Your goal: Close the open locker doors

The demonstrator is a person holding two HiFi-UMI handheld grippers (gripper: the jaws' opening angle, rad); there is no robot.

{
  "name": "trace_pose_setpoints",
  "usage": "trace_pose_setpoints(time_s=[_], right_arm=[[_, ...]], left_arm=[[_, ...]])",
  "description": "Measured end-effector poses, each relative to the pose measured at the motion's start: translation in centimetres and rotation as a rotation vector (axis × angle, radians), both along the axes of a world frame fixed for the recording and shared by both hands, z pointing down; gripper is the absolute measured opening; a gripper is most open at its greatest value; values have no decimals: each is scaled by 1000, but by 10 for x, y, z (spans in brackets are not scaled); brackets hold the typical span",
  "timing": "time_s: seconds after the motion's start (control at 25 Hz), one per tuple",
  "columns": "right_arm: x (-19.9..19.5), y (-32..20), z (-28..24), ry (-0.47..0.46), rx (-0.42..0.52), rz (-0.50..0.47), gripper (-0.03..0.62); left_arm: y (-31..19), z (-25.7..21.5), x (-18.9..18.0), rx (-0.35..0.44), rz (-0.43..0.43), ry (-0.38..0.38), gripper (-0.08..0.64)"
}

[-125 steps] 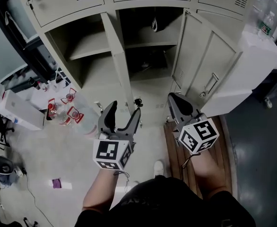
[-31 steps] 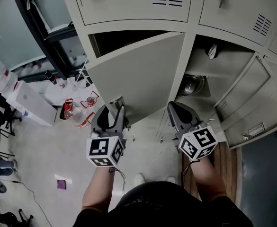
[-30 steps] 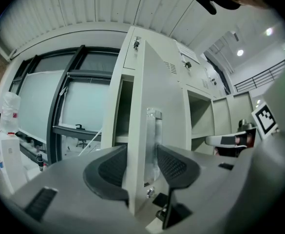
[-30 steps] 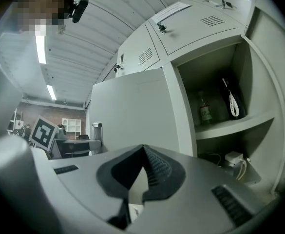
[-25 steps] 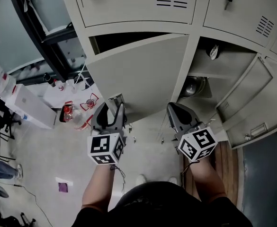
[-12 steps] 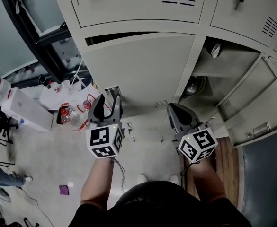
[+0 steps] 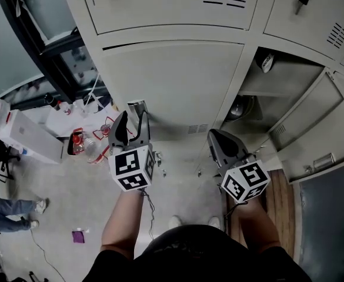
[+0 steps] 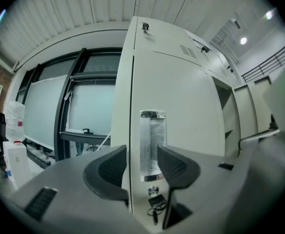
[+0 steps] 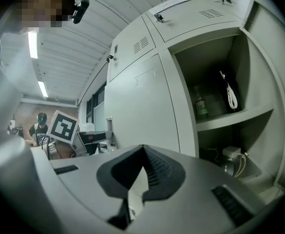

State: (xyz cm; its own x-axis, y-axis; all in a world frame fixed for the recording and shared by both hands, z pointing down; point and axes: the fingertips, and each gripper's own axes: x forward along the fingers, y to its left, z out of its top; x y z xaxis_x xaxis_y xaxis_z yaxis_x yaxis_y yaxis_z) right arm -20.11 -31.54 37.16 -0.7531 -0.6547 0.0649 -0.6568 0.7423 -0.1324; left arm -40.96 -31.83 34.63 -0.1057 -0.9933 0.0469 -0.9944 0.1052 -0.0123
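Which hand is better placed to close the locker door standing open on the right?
Right, most likely. The right gripper, jaws shut, sits in front of the open compartment, nearer the open door. The left gripper is over at the handle of the closed door, jaws apart either side of it.

I can read no words or numbers anywhere in these views. The only print I get is the black-and-white square patterns, which are codes and not letters. They sit on the left cube (image 7: 132, 169) of the left gripper (image 7: 132, 121) and the right cube (image 7: 246, 181) of the right gripper (image 7: 217, 137), lower middle of the head view. One such pattern also shows at the left of the right gripper view. Right of centre in that view, a bottle (image 9: 199, 106) on a shelf (image 9: 235, 118) wears a green label too small to read. The white tag (image 9: 230, 96) hanging beside it has dark print I cannot make out.
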Motion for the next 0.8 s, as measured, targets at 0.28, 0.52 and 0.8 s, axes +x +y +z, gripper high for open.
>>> trace_pose_setpoints(time_s=[0.28, 0.52, 0.8], right_arm=[[2, -2, 4, -3, -9, -7, 0], [4, -4, 5, -7, -15, -18, 0], [5, -3, 7, -10, -19, -34, 0]], left_arm=[[-8, 1, -3, -11, -74, -8, 196], [-11, 2, -4, -20, -143, -58, 196], [-12, 3, -5, -24, -211, -117, 193]])
